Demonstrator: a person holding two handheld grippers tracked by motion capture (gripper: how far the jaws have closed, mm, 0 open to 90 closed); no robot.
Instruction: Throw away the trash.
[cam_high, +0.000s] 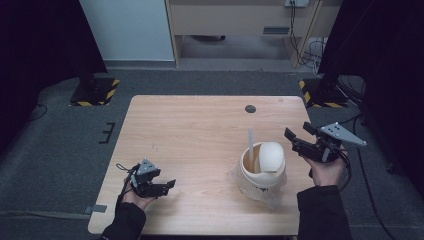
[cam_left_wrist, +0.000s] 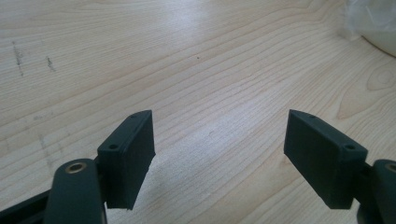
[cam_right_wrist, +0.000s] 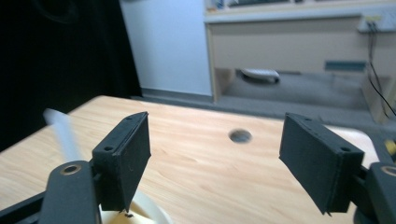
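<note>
table (cam_high: 200, 125): light wood, small round dark hole (cam_high: 250, 108) at far right | on it: white tub (cam_high: 261, 177) near right, on clear plastic wrap (cam_high: 237, 175)

You have a round dark cable hole (cam_high: 250, 108) near the far edge of the light wooden table (cam_high: 190, 135), right of its middle. Two yellow-and-black striped stand bases (cam_high: 94, 92) sit on the grey floor beyond the far corners.

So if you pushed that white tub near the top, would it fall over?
Probably not easily. The tub looks wide and squat and sits flat on the table, so it would likely slide first. It looks like thin plastic, so probably light. The straw leaning inside might wobble or shift.
</note>
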